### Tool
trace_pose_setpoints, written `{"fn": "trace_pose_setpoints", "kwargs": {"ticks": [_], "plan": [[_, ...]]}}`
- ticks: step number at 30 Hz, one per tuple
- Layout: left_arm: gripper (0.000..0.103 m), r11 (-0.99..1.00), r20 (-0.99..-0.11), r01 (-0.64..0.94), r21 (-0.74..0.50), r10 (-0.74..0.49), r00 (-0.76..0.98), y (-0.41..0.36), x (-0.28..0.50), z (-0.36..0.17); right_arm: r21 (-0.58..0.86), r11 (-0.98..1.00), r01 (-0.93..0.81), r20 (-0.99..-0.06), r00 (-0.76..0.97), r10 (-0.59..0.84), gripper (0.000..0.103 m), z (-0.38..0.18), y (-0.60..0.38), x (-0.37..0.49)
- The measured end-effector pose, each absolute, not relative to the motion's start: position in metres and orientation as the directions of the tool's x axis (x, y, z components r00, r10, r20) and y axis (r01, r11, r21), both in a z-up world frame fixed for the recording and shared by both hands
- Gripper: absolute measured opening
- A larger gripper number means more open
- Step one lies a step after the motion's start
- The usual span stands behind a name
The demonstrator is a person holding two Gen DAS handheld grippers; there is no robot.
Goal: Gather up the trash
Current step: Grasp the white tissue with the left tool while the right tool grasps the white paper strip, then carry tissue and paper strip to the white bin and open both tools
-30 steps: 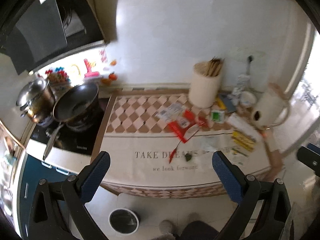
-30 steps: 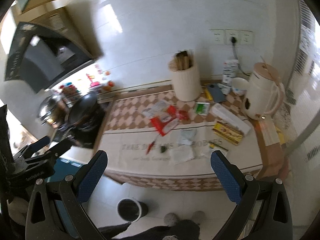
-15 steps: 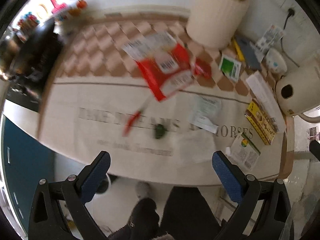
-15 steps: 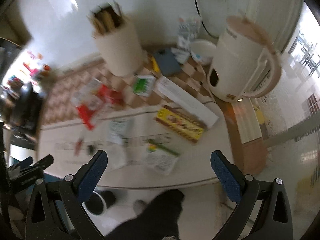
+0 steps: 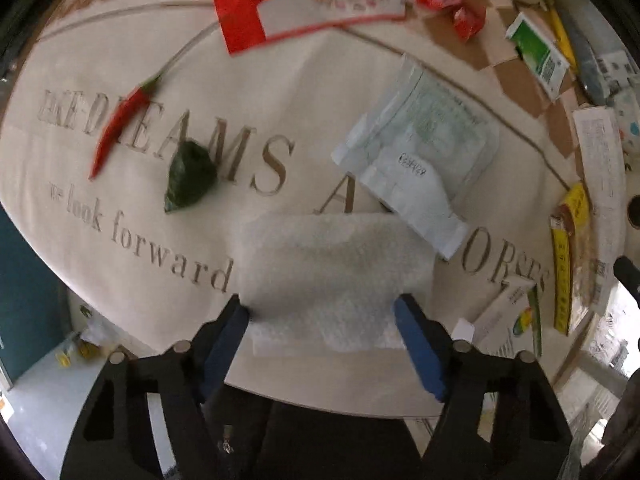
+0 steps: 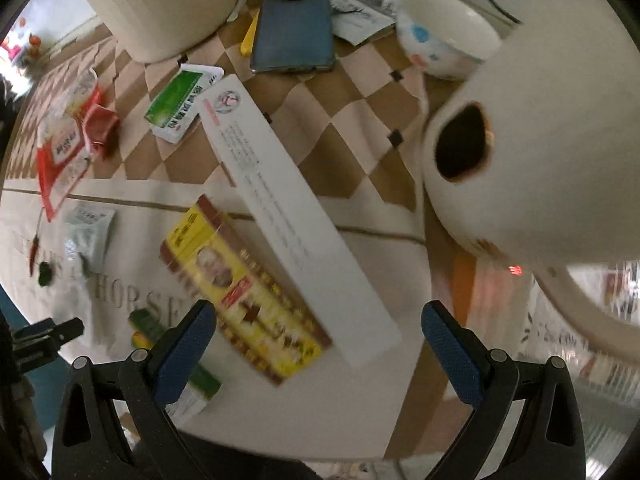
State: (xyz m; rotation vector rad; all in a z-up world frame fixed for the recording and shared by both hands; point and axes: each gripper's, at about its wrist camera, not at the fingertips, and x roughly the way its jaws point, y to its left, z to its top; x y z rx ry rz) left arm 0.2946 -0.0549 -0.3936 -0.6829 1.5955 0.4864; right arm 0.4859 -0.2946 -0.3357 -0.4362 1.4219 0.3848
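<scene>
My left gripper [image 5: 322, 310] is open, its blue pads on either side of a white foam sheet [image 5: 332, 276] lying at the counter's near edge. Beyond it lie a pale plastic packet [image 5: 420, 148], a green leaf scrap [image 5: 188, 178], a red chilli [image 5: 120, 120] and a red wrapper [image 5: 296, 4]. My right gripper [image 6: 318, 324] is open and empty, low over a yellow box [image 6: 240, 292] and a long white box [image 6: 288, 208]. A green-and-white packet [image 6: 180, 106] lies farther back.
A white kettle [image 6: 540, 128] stands close on the right, a bowl [image 6: 444, 40] and a phone [image 6: 294, 32] behind it. A cream utensil holder [image 6: 164, 4] stands at the back. The cloth [image 5: 280, 92] covers the counter. The left gripper shows at the right wrist view's left edge [image 6: 44, 334].
Both grippers have dropped from high above the counter to just over it. The left one now straddles the foam sheet; the right one has swung toward the boxes and kettle.
</scene>
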Motion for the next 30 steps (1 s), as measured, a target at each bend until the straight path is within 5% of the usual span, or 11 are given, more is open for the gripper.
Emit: {"fn": "trace_pose_setpoints", "kwargs": {"ticks": [1,6,13,21,30], "plan": [[0.067,0.74,-0.989,-0.669,-0.077,-0.142,-0.043,-0.057,0.296,-0.392,-0.06,0.857,-0.512,-0.994,0.113,-0.002,0.103,-0.339,-0.291,0.489],[0.006,0.739,-0.993,-0.67,-0.073,-0.113,-0.016,-0.058,0.296,-0.389,-0.06,0.839,-0.541,-0.993,0.117,0.004,0.094,-0.362,-0.278,0.508],[0.004,0.75,-1.0,-0.661,0.0,0.012,0.013,-0.057,0.286,-0.361,-0.032,0.833,-0.552,-0.989,0.136,0.052,0.048,-0.375,-0.265,0.518],[0.004,0.74,-0.989,-0.673,-0.002,0.097,0.109,-0.032,0.267,-0.317,-0.022,0.843,-0.537,-0.978,0.187,0.094,0.037,-0.336,-0.253,0.51],[0.004,0.718,-0.954,-0.695,-0.016,0.199,0.227,0.0,0.214,-0.294,0.019,0.856,-0.517,-0.942,0.277,0.189,0.036,-0.264,-0.233,0.45]]}}
